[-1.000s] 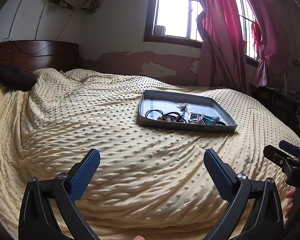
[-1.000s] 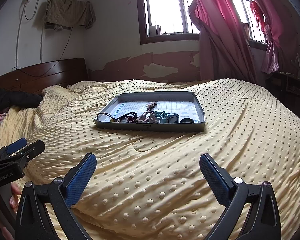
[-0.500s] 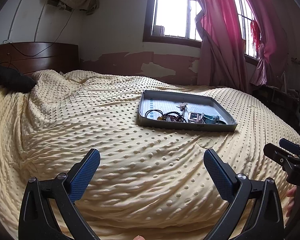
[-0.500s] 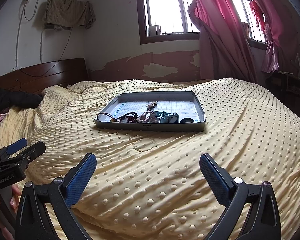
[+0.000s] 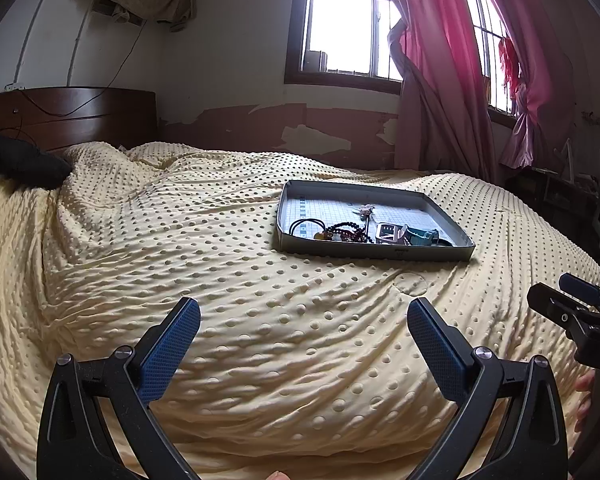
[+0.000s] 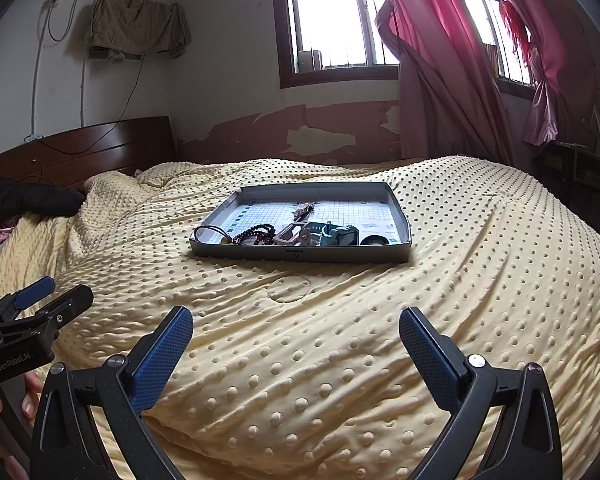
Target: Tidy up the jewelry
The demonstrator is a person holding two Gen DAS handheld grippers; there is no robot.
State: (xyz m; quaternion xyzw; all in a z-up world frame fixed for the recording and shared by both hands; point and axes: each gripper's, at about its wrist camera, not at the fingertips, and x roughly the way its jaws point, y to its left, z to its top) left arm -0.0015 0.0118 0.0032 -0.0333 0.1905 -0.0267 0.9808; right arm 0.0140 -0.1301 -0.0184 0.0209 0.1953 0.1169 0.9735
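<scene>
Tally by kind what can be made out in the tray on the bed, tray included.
Tray: 1
Dark red bead bracelet: 1
Teal watch: 1
Black cord loop: 1
Total: 4. The other small pieces are too jumbled to count.

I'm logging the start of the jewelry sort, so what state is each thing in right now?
Left tongs: open, empty, above the blanket.
Right tongs: open, empty, above the blanket.
Tray: flat on the bed, uncovered.
Jewelry: heaped along the tray's near edge, untouched.
Bead bracelet: lying in the tray.
Blanket: spread over the bed, wrinkled.
Curtain: drawn aside.
</scene>
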